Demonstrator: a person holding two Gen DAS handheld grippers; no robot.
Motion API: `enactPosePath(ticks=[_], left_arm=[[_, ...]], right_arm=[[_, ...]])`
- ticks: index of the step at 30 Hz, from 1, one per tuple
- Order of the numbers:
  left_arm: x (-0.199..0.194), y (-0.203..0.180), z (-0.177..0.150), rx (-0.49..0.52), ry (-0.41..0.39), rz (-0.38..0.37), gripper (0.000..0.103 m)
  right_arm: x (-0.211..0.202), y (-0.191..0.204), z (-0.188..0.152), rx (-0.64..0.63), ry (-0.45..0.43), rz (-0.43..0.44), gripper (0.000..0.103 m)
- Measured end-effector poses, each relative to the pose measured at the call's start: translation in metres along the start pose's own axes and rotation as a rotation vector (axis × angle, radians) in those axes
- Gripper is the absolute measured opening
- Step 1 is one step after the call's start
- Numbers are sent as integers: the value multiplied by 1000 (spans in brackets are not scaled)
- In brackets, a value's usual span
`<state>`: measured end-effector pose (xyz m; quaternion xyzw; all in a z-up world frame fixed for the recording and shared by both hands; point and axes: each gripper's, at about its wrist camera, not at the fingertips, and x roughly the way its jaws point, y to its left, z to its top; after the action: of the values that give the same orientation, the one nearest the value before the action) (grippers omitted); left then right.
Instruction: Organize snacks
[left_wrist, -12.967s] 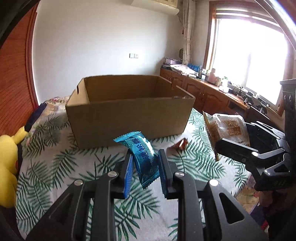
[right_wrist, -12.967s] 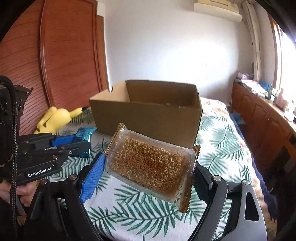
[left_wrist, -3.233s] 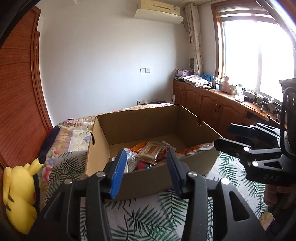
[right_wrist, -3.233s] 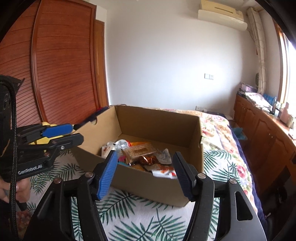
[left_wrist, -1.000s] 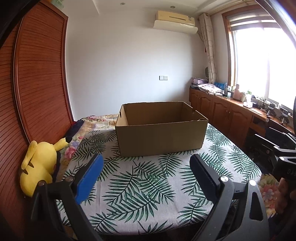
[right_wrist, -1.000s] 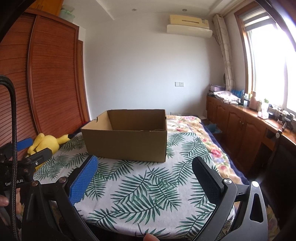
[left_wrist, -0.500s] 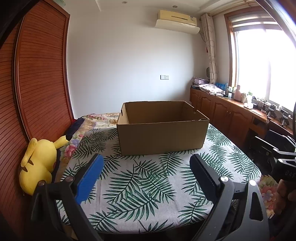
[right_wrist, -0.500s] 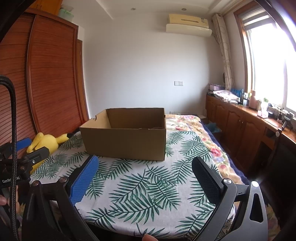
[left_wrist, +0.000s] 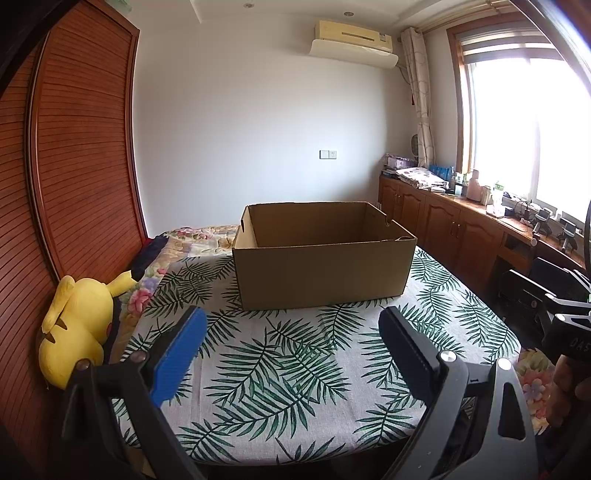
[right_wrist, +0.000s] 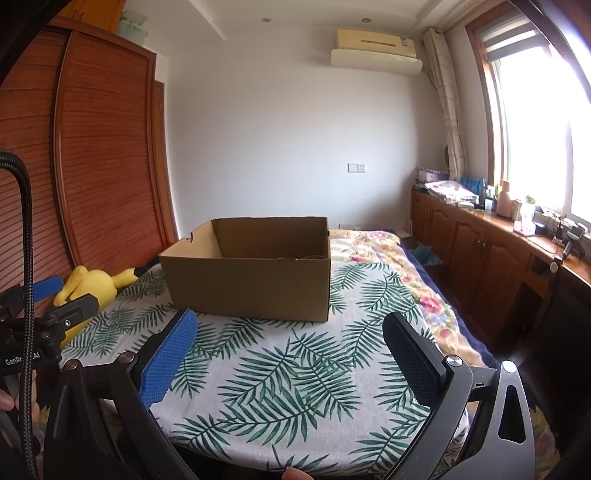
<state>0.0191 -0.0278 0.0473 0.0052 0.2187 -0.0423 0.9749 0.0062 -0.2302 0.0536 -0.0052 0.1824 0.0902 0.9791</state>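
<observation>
The box (left_wrist: 323, 273) is the only thing of the task in view. It stands on the far half of the worktop (left_wrist: 280, 373), well apart from both grippers, with its open top upward. No snacks lie on the cloth, and the inside floor of the box is hidden behind its front wall, so I cannot tell what it holds.

The left gripper (left_wrist: 291, 347) is spread wide and holds nothing. The right gripper (right_wrist: 288, 349) is equally wide apart and also empty. Both hang over the near edge of the worktop and point toward the box.

The box is plain brown corrugated cardboard, rectangular, with straight matte walls and a cut-out handle notch in the left side wall, seen best in the right wrist view. I judge it light and fairly stiff. The thin walls would bend if pinched hard in the middle. The best hold seems to be the top rim near a corner, or the notch.

The worktop is covered with a white cloth printed with green palm leaves. It looks soft and may wrinkle if the box is pushed. A yellow plush toy (left_wrist: 75, 325), rounded and fuzzy, leans at the left against the slatted wooden wardrobe (left_wrist: 77, 177).
</observation>
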Motion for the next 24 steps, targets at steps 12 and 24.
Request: enactPosePath(ticks=[12,24], left_arm=[[-1,0,1,0,1,-1,95],[-1,0,1,1,0,-1,95]], right_arm=[[-1,0,0,1,-1,2,102],[-1,-1,0,-1,-2,0,102]])
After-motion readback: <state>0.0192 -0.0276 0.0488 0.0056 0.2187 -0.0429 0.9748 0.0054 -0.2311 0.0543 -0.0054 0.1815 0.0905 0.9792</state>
